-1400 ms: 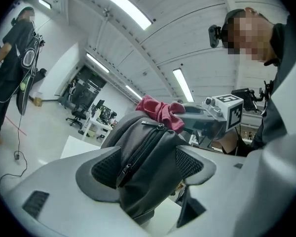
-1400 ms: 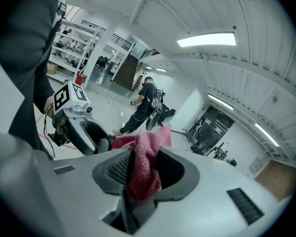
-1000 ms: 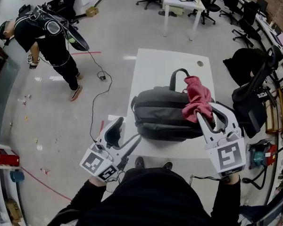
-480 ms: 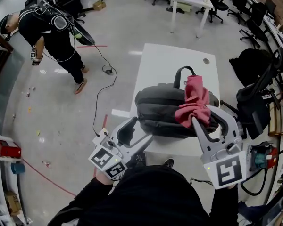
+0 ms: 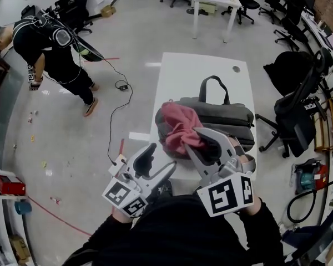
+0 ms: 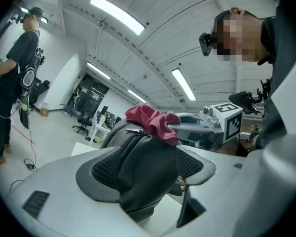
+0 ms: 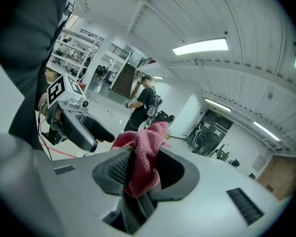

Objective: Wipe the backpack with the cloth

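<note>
Pink cloth: soft, light, likely to bunch; clenched in right tool, resting on left end of backpack. Backpack: grey, floppy fabric (may slide when rubbed), lying on bench; left tool grips its near-left corner.

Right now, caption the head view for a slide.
Right gripper holds pink cloth on grey backpack; left gripper grips the backpack's near corner.

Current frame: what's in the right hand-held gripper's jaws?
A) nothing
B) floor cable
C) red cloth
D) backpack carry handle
C: in the right gripper view, the right hand-held gripper is closed on the red cloth, which the head view shows over the left end of the backpack.
</note>
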`<control>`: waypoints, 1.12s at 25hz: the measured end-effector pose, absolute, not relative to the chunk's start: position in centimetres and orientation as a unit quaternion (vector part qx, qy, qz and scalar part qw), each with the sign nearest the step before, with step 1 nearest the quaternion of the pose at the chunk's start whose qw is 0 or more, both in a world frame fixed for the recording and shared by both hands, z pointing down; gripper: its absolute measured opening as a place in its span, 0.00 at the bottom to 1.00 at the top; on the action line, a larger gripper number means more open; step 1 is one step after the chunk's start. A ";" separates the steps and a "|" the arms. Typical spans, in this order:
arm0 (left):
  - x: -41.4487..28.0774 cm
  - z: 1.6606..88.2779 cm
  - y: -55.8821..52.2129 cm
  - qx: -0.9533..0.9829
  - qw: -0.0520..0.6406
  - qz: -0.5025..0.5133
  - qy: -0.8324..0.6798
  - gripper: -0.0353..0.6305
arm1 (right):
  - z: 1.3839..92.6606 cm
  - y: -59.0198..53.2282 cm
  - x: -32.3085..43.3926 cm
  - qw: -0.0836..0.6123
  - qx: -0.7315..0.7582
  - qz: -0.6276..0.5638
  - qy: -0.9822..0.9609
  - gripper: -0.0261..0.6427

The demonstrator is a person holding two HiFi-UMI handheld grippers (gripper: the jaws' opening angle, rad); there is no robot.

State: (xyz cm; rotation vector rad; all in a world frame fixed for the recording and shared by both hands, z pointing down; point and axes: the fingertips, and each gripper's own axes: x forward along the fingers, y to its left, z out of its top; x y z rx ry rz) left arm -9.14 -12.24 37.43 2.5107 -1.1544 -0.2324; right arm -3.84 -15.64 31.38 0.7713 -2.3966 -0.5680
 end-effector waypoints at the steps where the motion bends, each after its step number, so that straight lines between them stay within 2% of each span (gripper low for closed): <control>1: -9.3 37.2 -12.3 0.889 0.180 -0.084 -0.412 0.59 | 31.4 -15.8 -2.5 0.277 0.296 -0.207 -0.890 0.22; 5: -10.2 34.2 -13.2 0.885 0.157 -0.104 -0.426 0.59 | 30.5 -16.3 4.1 0.261 0.340 -0.197 -0.882 0.22; 8: -9.7 30.9 -13.3 0.893 0.120 -0.111 -0.420 0.59 | 29.8 -16.4 9.2 0.224 0.401 -0.137 -0.878 0.22; 12: -4.8 28.7 -11.8 0.921 0.081 -0.099 -0.369 0.57 | 30.6 -16.9 14.9 0.199 0.457 -0.077 -0.863 0.22; 15: -0.6 30.2 -11.1 0.938 0.098 -0.076 -0.323 0.56 | 32.2 -18.0 18.8 0.175 0.482 -0.038 -0.858 0.22; 19: 1.5 33.4 -11.6 0.936 0.126 -0.047 -0.326 0.56 | 33.4 -19.2 22.3 0.093 0.485 0.038 -0.869 0.22; 23: 2.1 33.5 -11.6 0.928 0.123 -0.039 -0.349 0.56 | 27.7 -19.1 20.0 -0.017 0.421 0.028 -0.906 0.22; 25: 2.8 33.6 -12.0 0.921 0.128 -0.040 -0.365 0.56 | 26.4 -19.0 17.1 -0.001 0.377 -0.010 -0.926 0.22; 28: 3.4 33.7 -12.1 0.910 0.129 -0.045 -0.392 0.56 | 28.8 -19.0 13.1 0.104 0.338 -0.079 -0.932 0.22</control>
